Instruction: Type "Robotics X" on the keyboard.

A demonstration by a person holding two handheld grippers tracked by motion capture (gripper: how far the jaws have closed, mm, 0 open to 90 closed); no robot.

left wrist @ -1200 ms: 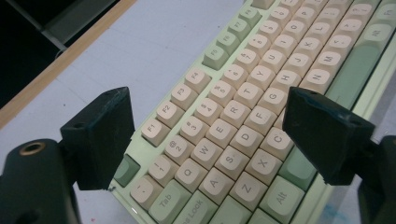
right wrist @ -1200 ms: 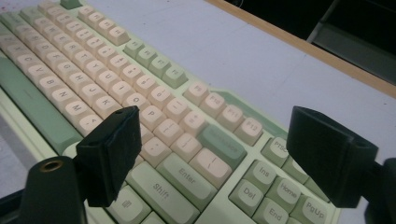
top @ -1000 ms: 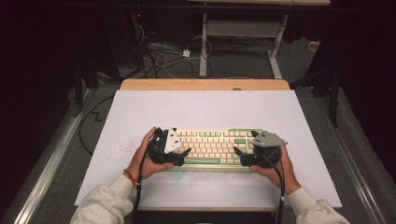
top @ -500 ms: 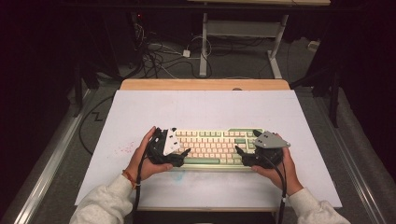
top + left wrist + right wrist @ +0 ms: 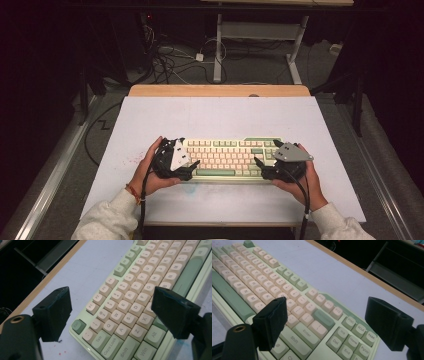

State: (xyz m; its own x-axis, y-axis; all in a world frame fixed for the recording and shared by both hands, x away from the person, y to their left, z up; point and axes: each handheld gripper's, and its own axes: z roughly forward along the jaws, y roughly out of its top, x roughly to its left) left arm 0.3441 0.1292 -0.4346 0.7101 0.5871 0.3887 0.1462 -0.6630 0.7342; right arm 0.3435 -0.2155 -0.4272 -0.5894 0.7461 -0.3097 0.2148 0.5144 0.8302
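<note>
Both tongs are wide open and hold nothing. The left tongs (image 5: 192, 166) hang over the left end of the keyboard (image 5: 227, 156), the right tongs (image 5: 260, 167) over its right end. The keyboard lies low in the frame's centre on the tabletop (image 5: 220, 115).

Surface (image 5: 220, 90): wooden top, bare along its far edge.
Cover: pale sheet (image 5: 220, 120) spread over most of it, small red specks near left.
On sheet: green-and-cream keyboard (image 5: 227, 157), near front edge.
</note>
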